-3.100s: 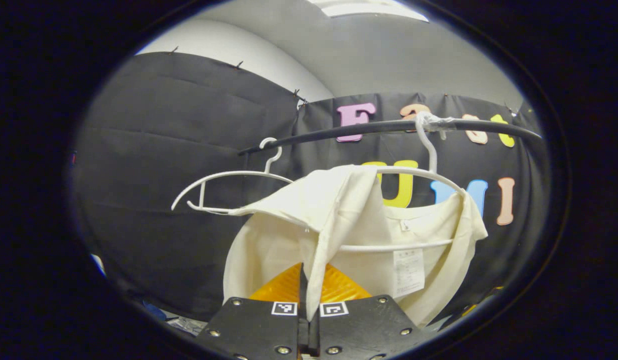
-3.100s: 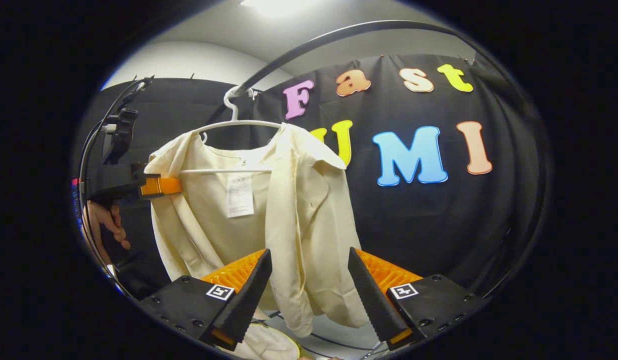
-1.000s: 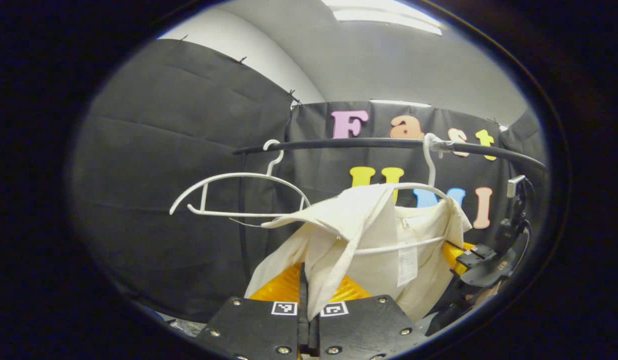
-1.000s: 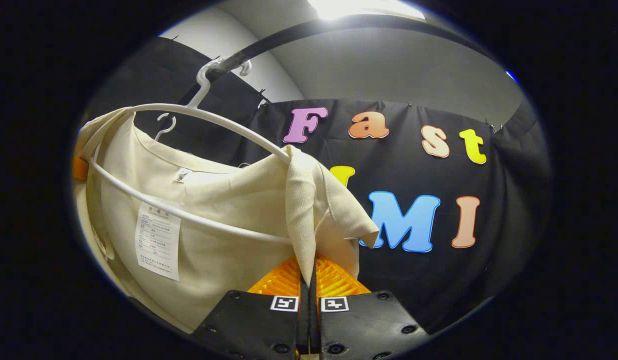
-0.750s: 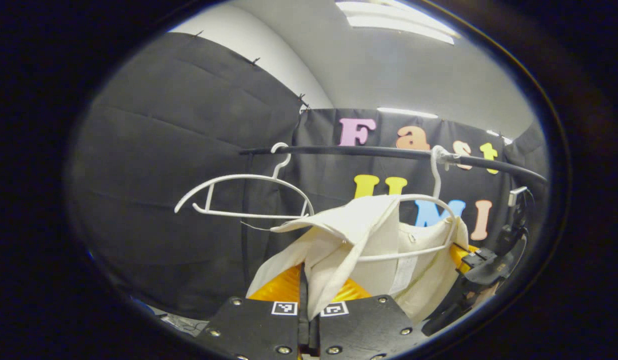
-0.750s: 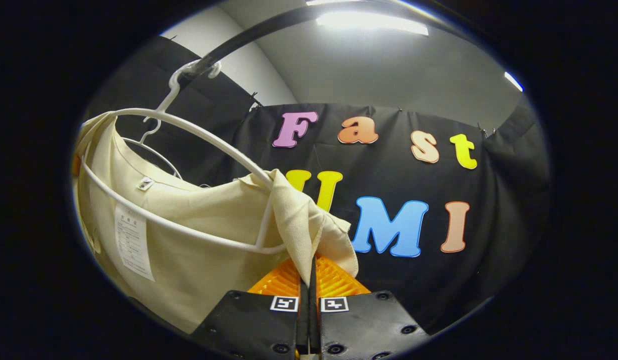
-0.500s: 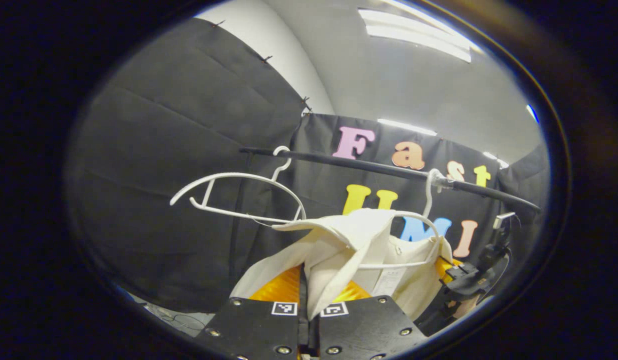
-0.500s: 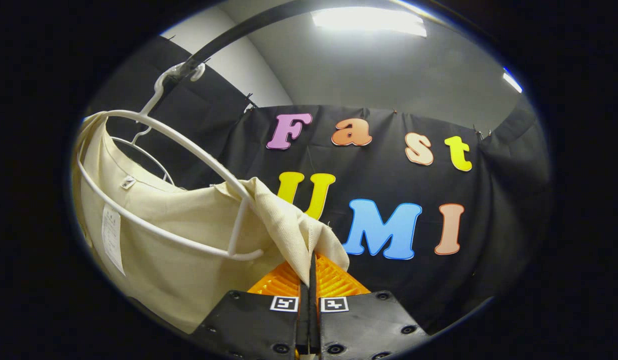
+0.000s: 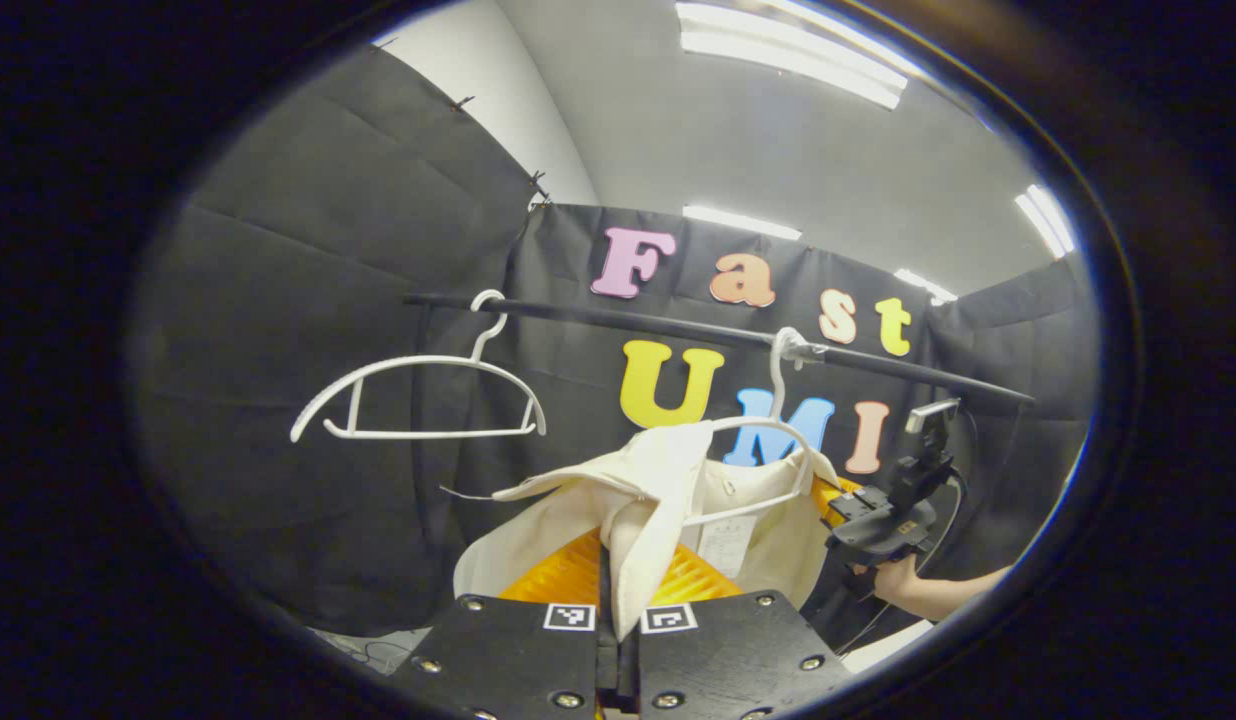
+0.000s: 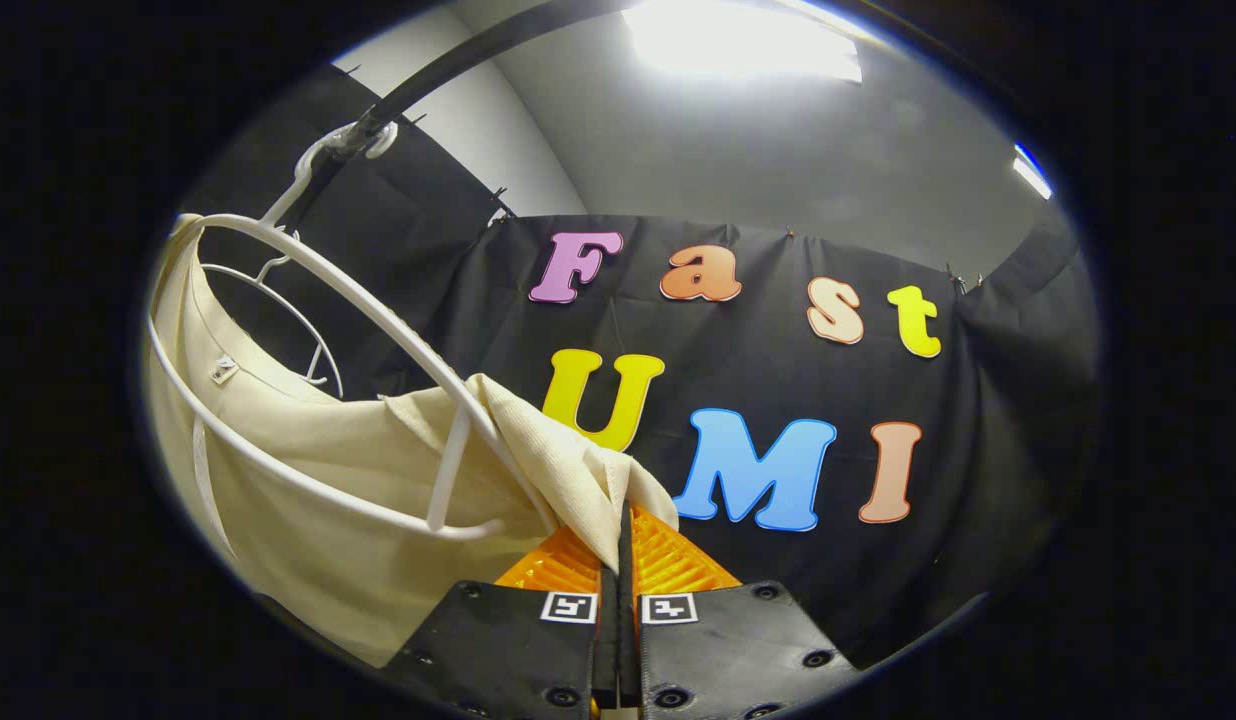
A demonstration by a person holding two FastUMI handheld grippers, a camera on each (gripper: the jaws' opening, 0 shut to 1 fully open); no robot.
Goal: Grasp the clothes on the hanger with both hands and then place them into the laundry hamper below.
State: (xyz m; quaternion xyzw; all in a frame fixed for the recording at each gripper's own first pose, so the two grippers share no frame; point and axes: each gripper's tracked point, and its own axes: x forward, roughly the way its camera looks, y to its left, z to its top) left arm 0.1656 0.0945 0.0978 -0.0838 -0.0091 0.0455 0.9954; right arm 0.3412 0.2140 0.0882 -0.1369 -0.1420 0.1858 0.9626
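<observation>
Apparently the shirt point(image 9: 668, 500) stretches sideways between both hand-held grippers.

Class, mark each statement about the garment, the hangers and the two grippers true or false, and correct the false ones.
1. The left gripper is shut on the cream garment. True.
2. The right gripper is open and clear of the cloth. False: it is shut on a fold of the garment.
3. A bare white hanger hangs on the black rail. True.
4. The garment lies in the hamper. False: it still hangs from the second hanger.
5. Both hangers carry clothes. False: one is bare.
</observation>
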